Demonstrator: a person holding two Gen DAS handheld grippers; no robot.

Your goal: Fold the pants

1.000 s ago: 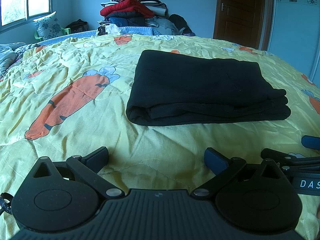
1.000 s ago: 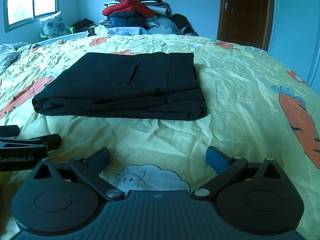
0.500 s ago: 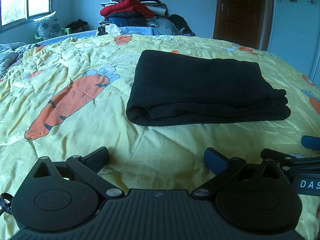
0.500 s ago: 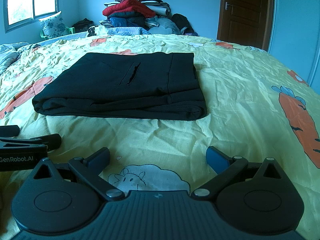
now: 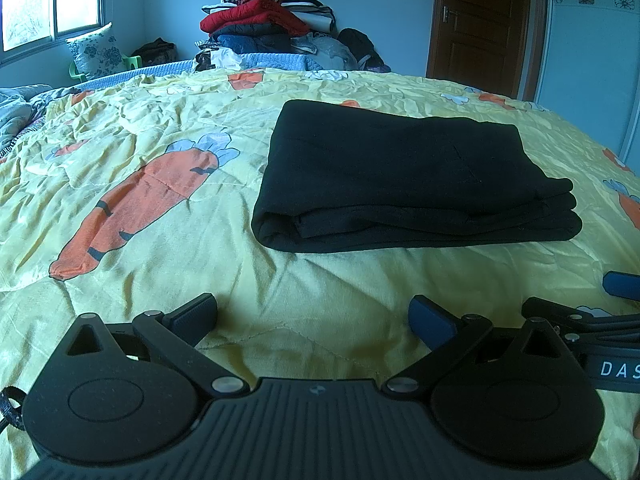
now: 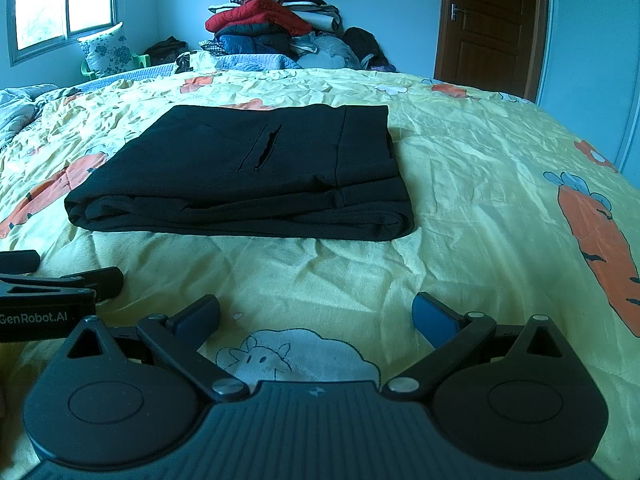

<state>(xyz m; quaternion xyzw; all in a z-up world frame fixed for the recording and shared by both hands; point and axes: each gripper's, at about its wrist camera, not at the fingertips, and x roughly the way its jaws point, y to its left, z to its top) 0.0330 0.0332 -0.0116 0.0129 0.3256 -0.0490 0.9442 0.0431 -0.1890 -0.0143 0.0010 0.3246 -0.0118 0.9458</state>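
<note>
The black pants (image 5: 404, 178) lie folded in a flat rectangular stack on the yellow carrot-print bedspread (image 5: 120, 152); they also show in the right wrist view (image 6: 256, 176), with a pocket slit on top. My left gripper (image 5: 314, 318) is open and empty, resting low over the bedspread in front of the pants, apart from them. My right gripper (image 6: 316, 316) is open and empty, beside the left one, also short of the pants. Each gripper shows at the edge of the other's view: the right one (image 5: 612, 300), the left one (image 6: 60, 276).
A pile of clothes and bedding (image 5: 264, 20) stands at the far side of the bed. A brown door (image 5: 480, 24) is at the back right. A window and a floral pillow (image 5: 96, 54) are at the back left.
</note>
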